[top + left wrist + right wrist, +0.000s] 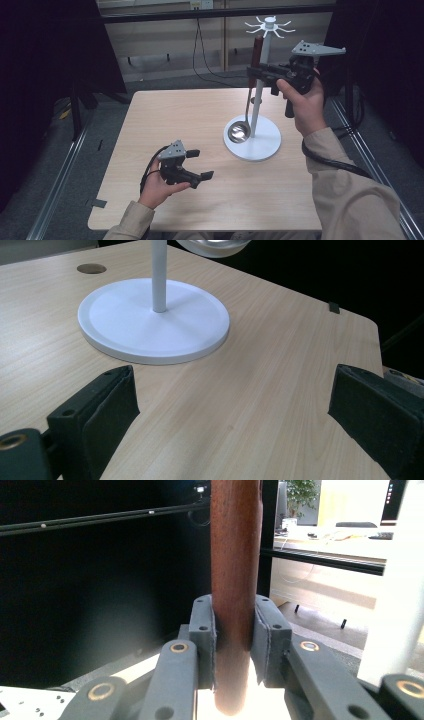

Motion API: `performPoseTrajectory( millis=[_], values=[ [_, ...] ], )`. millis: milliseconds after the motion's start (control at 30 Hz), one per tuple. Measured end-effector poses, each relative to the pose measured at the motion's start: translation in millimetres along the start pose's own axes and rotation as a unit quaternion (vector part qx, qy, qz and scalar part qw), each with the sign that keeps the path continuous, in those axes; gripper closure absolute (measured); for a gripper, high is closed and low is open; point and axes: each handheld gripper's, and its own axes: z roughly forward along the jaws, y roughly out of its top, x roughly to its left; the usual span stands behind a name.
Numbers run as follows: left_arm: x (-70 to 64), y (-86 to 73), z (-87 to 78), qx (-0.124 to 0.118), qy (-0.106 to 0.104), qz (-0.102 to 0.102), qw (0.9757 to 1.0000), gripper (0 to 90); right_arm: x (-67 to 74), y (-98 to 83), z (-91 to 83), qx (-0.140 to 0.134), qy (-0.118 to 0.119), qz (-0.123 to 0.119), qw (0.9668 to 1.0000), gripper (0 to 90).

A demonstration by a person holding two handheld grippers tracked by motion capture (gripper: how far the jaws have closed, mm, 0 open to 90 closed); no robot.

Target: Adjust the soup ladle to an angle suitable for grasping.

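Clearly my right gripper (256, 73) clamps the ladle (248, 98) by its stiff wooden handle; the steel bowl hangs bottom-heavy, so I'd grip high. Left gripper (200, 165) gapes wide.

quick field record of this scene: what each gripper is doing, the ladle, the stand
right gripper: shut on the ladle's wooden handle, held upright beside the stand's pole
ladle: hanging down, metal bowl just above the stand's base
stand: white, round base, hooks on top
left gripper: open, empty, low over the table
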Motion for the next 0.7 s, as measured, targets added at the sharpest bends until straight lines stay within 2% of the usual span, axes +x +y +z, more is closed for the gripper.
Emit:
performPoseTrajectory(
  millis=[700],
  values=[
    [0.7,1.2,0.3,-0.002,-0.005,0.001,1.0000,5.6,-13.3,3.6,1.4,0.001,0.001,0.010,0.9999,74.3]
  ],
)
